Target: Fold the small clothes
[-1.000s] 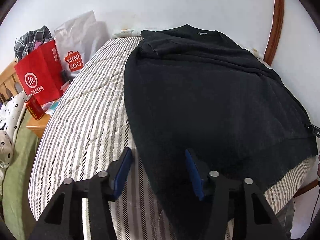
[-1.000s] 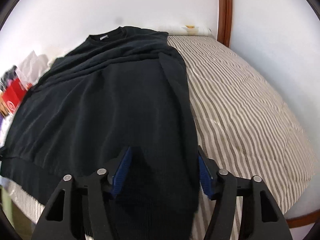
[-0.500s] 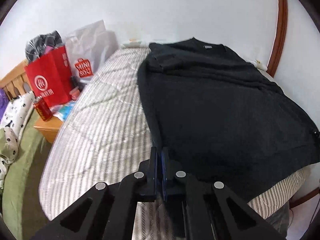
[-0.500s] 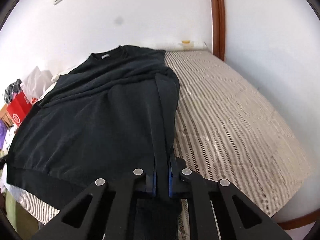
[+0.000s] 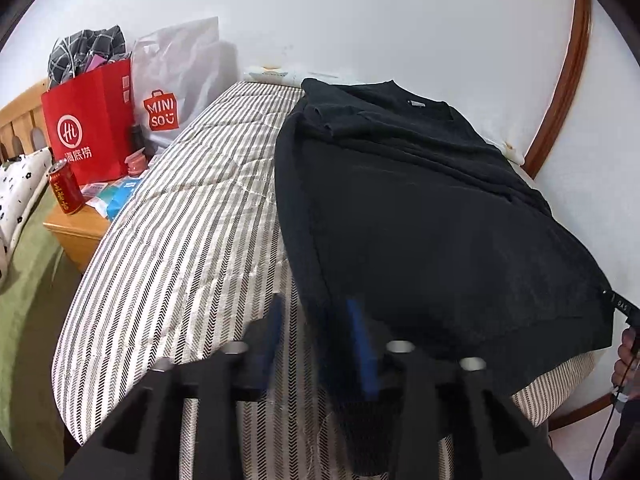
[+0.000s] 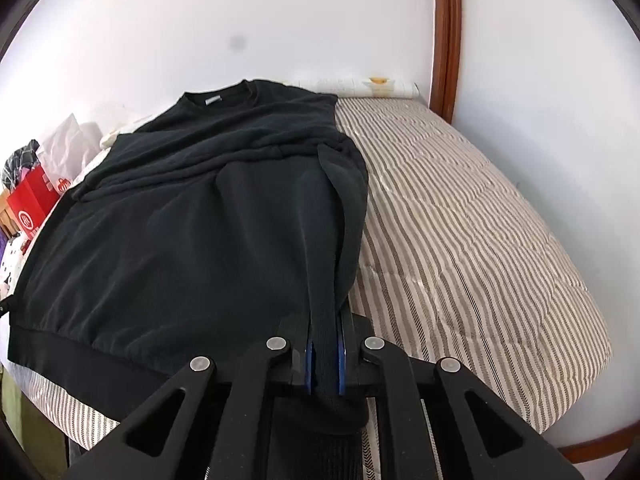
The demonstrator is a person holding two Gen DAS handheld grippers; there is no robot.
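Red paper bag [image 5: 90, 120], white Miniso bag [image 5: 172, 92], red can [image 5: 66, 188] on wooden nightstand [image 5: 78, 232].

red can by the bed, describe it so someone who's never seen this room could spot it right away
Start at the striped bed and look off its side to the low wooden nightstand. At the nightstand's front corner, just ahead of the big red paper bag, stands the red can. It is the only small upright cylinder there, red with gold lettering.

White wall [image 6: 280, 20], striped mattress [image 6: 460, 220], wooden nightstand [image 5: 78, 230]
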